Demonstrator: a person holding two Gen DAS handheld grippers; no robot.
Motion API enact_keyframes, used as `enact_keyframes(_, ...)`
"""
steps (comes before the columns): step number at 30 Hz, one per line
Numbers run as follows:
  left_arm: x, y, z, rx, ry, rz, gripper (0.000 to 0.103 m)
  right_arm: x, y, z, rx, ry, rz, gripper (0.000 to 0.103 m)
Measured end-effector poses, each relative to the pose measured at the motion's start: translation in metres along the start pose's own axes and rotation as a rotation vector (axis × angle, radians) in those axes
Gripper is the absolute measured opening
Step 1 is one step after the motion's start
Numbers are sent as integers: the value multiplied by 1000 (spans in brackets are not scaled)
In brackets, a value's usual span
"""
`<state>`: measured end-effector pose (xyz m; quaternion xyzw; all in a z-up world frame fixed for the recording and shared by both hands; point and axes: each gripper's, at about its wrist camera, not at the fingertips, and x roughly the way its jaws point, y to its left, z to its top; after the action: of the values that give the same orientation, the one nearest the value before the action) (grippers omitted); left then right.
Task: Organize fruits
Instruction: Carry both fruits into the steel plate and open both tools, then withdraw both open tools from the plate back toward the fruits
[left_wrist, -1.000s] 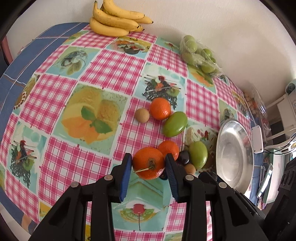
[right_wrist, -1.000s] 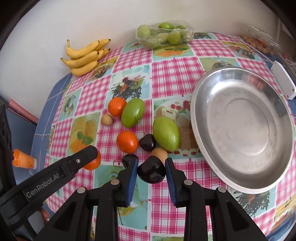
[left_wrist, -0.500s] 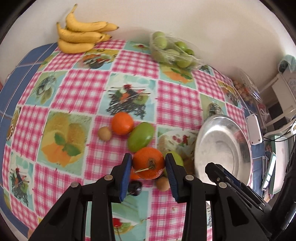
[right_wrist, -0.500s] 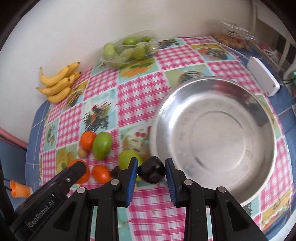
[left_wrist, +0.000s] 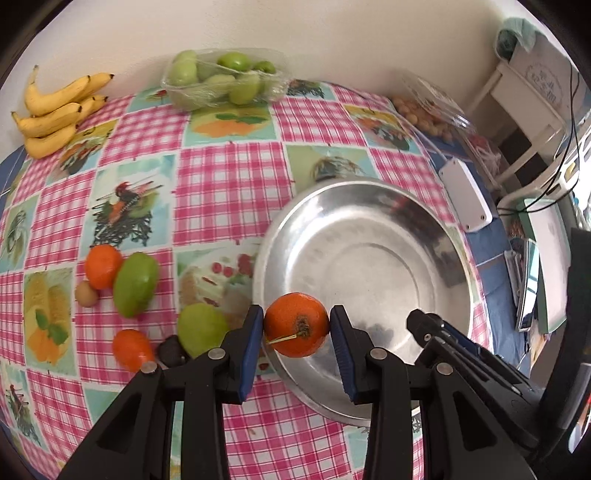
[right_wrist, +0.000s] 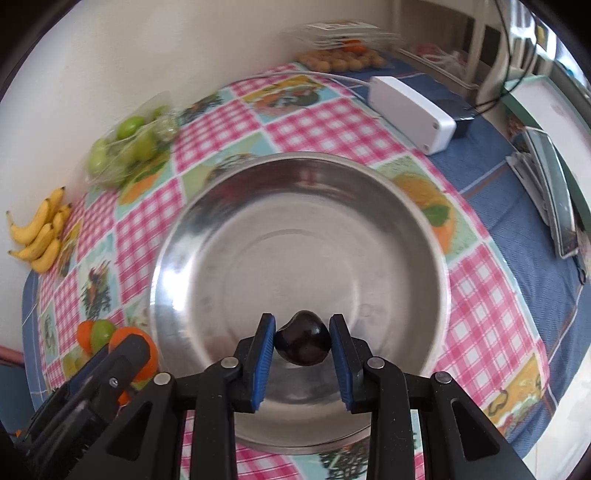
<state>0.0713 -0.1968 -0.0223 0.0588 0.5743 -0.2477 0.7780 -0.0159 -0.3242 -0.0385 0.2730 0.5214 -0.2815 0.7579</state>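
Observation:
My left gripper (left_wrist: 296, 325) is shut on an orange tangerine (left_wrist: 295, 323) and holds it over the near left rim of the empty steel bowl (left_wrist: 417, 236). My right gripper (right_wrist: 302, 341) is shut on a dark plum (right_wrist: 303, 342) above the bowl's near part (right_wrist: 295, 221). On the tablecloth left of the bowl lie two green mangoes (left_wrist: 135, 282), two tangerines (left_wrist: 102, 265), a small brown fruit (left_wrist: 86, 293) and a dark plum (left_wrist: 170, 350). The right gripper's body shows in the left wrist view (left_wrist: 458, 354).
Bananas (left_wrist: 59, 110) and a wrapped tray of green fruit (left_wrist: 221, 79) sit at the back by the wall. A white box (left_wrist: 465, 194), a clear tub of small brown fruit (left_wrist: 424, 110) and tablets lie to the right of the bowl.
Both grippers have carried their fruit to the right, from the fruit pile to above the bowl. The bowl now fills the right wrist view.

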Motion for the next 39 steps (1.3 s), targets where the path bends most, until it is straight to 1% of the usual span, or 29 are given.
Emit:
enact_keyframes(2,8,-4,1,5,15,-1,39,2,-5,1,9,0,-26,33)
enact_keyframes(7,21,-7,-1,8,50,-13,39,10,-12,0,19,17,-50,33)
enact_keyframes(13,20,-3,-4,-19,48,-25,40,12,-15,-5,24,43,-53,33)
enact_keyframes(16,16,0,-5,-34,38,-32,50,14,-12,-4,24,49,-51,35)
enact_keyframes(18,11,3,-5,-46,29,-38,52,14,-11,-3,27,45,-50,37)
enact_keyframes(19,8,4,-5,-51,23,-39,52,12,-11,-2,25,41,-52,44)
enact_keyframes(21,2,8,-6,-63,10,-35,59,8,-12,-2,21,31,-52,55)
enact_keyframes(22,-2,11,-6,-75,2,-29,67,6,-12,-2,20,26,-50,56)
enact_keyframes(23,-6,15,-7,-86,-7,-25,70,5,-12,-2,18,21,-45,56)
enact_keyframes(25,-13,23,-8,-110,-31,-16,71,2,-11,-3,14,14,-42,56)
enact_keyframes(27,-21,33,-10,-135,-53,9,79,-1,-11,-3,9,7,-39,57)
enact_keyframes(28,-22,38,-10,-147,-63,29,87,-2,-11,-3,7,2,-38,62)
enact_keyframes(29,-24,44,-12,-162,-75,58,90,-3,-10,-3,4,-2,-36,64)
enact_keyframes(30,-25,49,-13,-173,-81,81,90,-4,-10,-3,0,-7,-35,69)
enact_keyframes(31,-25,56,-14,-189,-83,113,90,-6,-10,-4,-5,-12,-35,72)
enact_keyframes(34,-21,76,-17,-241,-80,200,98,-7,-9,-4,-24,-23,-38,76)
enact_keyframes(35,-20,82,-19,-258,-81,215,98,-7,-8,-4,-30,-22,-37,77)
enact_keyframes(37,-17,94,-22,-296,-68,249,98,-6,-7,-5,-36,-18,-30,83)
enact_keyframes(39,-15,102,-24,-317,-65,255,98,-4,-5,-4,-44,-14,-21,86)
